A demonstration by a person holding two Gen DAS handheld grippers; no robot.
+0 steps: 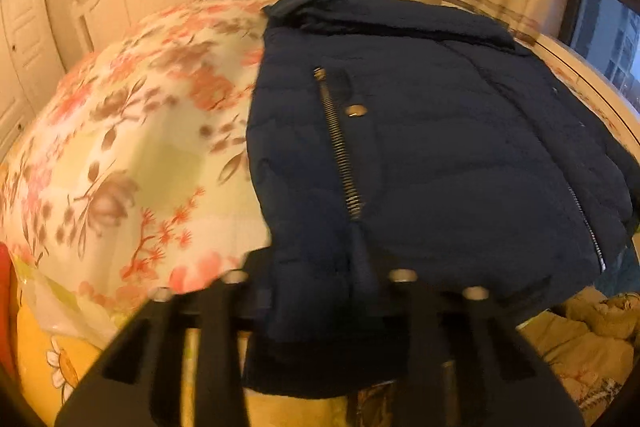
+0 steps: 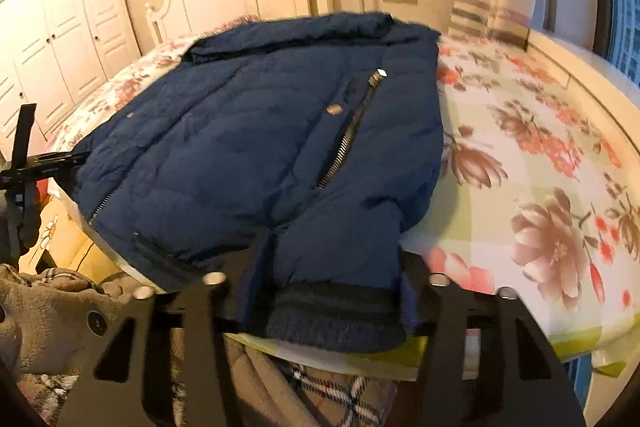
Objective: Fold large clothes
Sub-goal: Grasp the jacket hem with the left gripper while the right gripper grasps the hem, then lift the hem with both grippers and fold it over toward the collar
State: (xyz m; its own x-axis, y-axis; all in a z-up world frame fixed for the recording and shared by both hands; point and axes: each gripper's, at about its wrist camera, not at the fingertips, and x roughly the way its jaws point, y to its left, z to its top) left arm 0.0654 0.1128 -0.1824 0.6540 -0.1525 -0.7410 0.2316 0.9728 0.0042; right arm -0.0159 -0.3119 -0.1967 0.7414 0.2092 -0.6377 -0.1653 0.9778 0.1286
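While it lies spread flat on a bed covered by a floral sheet (image 2: 532, 155), a navy quilted puffer jacket (image 2: 256, 147) shows a silver slanted zipper (image 2: 348, 139), a metal snap and a dark ribbed hem (image 2: 332, 311) hanging over the bed's near edge. At that edge, the left gripper (image 1: 320, 291) is clamped on the jacket's hem, and the right gripper (image 2: 324, 291) pinches the ribbed hem between its black fingers. White wardrobes stand behind.
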